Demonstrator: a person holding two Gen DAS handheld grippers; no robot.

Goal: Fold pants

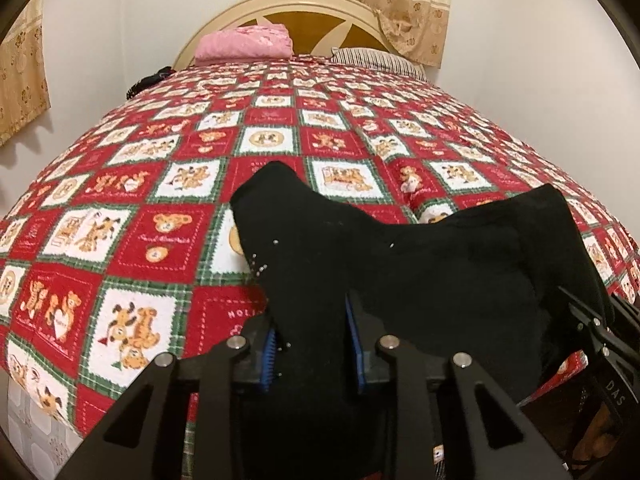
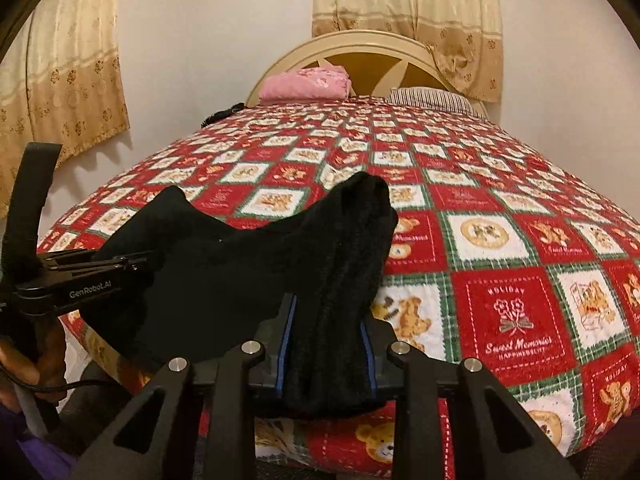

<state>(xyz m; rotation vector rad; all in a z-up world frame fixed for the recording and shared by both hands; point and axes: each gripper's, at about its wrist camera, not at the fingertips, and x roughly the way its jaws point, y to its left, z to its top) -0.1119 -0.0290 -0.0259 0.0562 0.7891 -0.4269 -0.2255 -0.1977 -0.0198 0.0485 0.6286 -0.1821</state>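
We hold the black pants (image 1: 420, 264) stretched between us above the near edge of the quilted bed (image 1: 160, 184), the left tool (image 1: 312, 344) and right tool (image 2: 328, 344) each clenched on a bunched end, apparently to spread them flat for folding.

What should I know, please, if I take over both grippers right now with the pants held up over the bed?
Left hand-held gripper: shut on one end of the black pants.
Right hand-held gripper: shut on the other end, a bunched band of cloth between its fingers.
Pants: held up between the two grippers at the near edge of the bed, sagging in the middle, with two peaks standing above the grips.
Done: both ends picked up.
Left: no fold is laid yet; I would spread the pants flat on the checked bedspread, then fold them.
Far end: pink folded cloth and striped pillow, clear of the work.
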